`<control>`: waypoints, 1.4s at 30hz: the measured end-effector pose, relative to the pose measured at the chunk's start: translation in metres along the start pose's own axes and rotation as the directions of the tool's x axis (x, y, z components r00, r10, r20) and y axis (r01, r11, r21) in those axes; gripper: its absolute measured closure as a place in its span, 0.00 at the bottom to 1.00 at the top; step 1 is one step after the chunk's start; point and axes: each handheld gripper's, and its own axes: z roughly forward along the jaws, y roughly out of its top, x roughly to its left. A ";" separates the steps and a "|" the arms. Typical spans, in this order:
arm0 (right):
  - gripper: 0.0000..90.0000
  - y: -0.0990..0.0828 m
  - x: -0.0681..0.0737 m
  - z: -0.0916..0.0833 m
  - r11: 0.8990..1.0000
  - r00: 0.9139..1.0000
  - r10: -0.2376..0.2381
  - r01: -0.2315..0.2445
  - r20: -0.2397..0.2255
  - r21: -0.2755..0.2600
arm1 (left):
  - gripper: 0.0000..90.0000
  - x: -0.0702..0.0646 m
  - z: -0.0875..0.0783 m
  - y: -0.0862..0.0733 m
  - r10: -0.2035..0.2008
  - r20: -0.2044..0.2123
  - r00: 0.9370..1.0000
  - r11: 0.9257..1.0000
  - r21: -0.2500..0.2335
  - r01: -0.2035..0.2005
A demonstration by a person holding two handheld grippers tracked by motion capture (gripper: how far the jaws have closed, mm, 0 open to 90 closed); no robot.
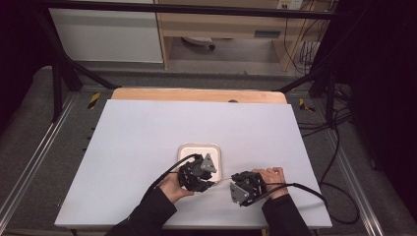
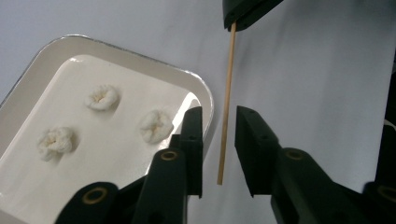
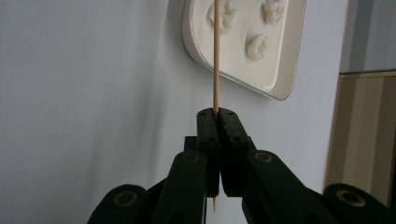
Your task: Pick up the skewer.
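Observation:
A thin wooden skewer (image 2: pixel 227 93) runs between my two grippers just in front of a white tray (image 1: pixel 215 149). My right gripper (image 3: pixel 217 112) is shut on the skewer (image 3: pixel 216 56) near one end, with a short pointed tip sticking out behind the jaws. The skewer's other end hangs between the jaws of my left gripper (image 2: pixel 218 116), which stands open and does not touch it. Three white curled food pieces (image 2: pixel 156 125) lie in the tray (image 2: pixel 28 74). In the high view my left gripper (image 1: pixel 211 183) and right gripper (image 1: pixel 233 184) face each other.
The white table top (image 1: pixel 137 142) has a wooden strip (image 1: pixel 196 95) along its far edge. Black cables (image 1: pixel 305 187) trail from both grippers. A dark frame and shelving stand beyond the table.

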 end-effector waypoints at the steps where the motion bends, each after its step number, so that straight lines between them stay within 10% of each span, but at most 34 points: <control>1: 0.99 0.000 0.000 0.000 1.000 1.000 0.000 0.000 0.000 0.000 | 0.77 0.001 0.000 0.000 -0.004 0.003 1.000 1.000 0.017 0.004; 31: 0.98 0.017 -0.003 0.002 0.996 0.997 -0.074 0.075 -0.007 0.046 | 0.98 -0.004 0.018 0.005 0.052 0.017 0.999 0.985 0.164 -0.054; 37: 0.78 0.013 -0.006 0.000 0.999 0.998 0.050 -0.050 0.035 0.001 | 0.98 -0.002 0.012 -0.001 0.040 0.002 0.999 0.989 0.143 -0.039; 41: 0.63 0.005 -0.009 -0.003 0.977 0.977 0.211 -0.211 0.016 -0.035 | 0.98 0.001 0.006 -0.007 0.023 -0.020 1.000 0.990 0.139 -0.020; 42: 0.57 0.000 -0.010 -0.004 0.952 0.953 0.302 -0.301 -0.003 -0.057 | 0.98 0.002 0.005 -0.009 0.018 -0.025 1.000 0.991 0.134 -0.015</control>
